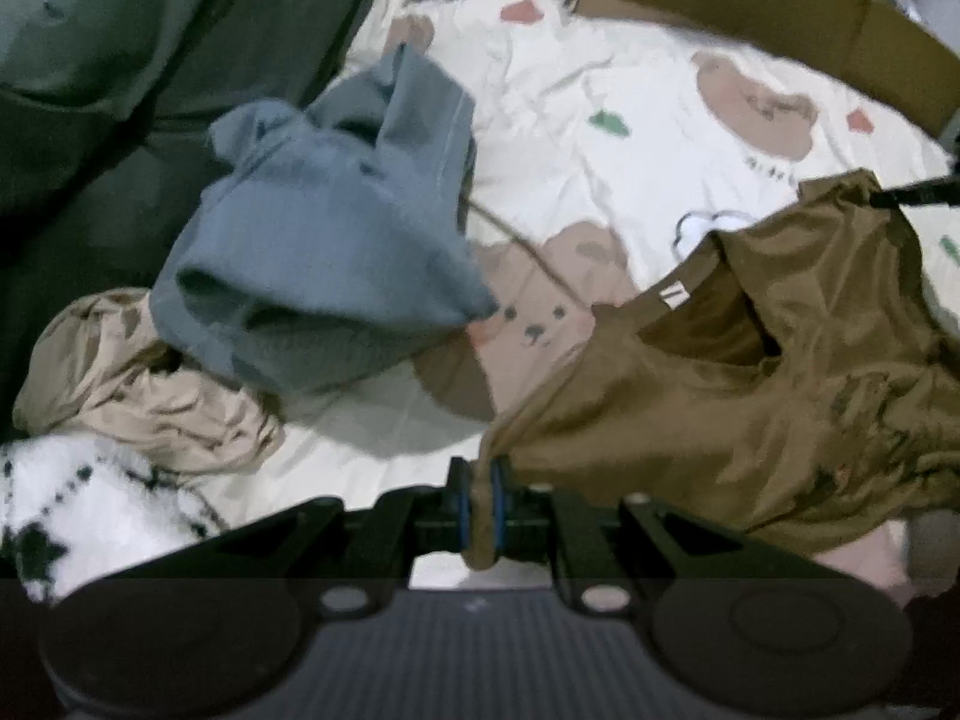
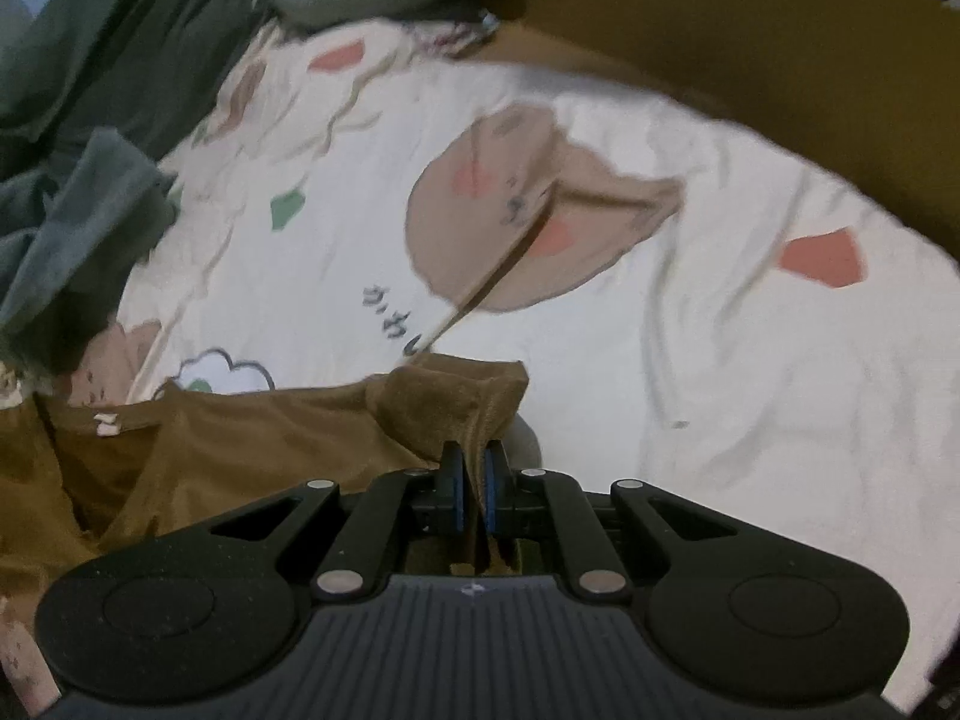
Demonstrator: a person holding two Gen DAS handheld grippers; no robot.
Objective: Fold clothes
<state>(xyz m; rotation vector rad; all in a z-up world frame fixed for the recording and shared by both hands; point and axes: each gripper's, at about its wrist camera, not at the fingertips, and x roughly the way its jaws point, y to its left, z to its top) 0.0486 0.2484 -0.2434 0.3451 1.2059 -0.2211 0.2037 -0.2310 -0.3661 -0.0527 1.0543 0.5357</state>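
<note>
Brown shirt [image 1: 750, 372] is what's getting folded here, and it's about as floppy as fabric gets: thin, a bit silky looking, sagging into loose drapes wherever it isn't held. It's stretched over the bedsheet [image 1: 600, 138] toward the near right part of the bed, neck opening with its little white tag facing up. Left gripper [image 1: 480, 498] has its pads squeezed together on a bunched bit of the hem or a corner, cloth poking out between them. Right gripper [image 2: 473, 480] is pinched onto another bunched corner, maybe a sleeve end or shoulder, hard to say which. My guess is it weighs next to nothing, so lifting is easy, but that smooth weave could slide out of a shallow pinch, so you'd want a decent wad of cloth between the pads, not just an edge. Corners or shoulder seams seem like the sane places to grab so it hangs flat when spread. Watch the blue garment [image 1: 324, 228] and the beige garment [image 1: 150, 384] piled toward the left side, plus the fuzzy white one [image 1: 90, 504], since a dragging hem could snag them.
</note>
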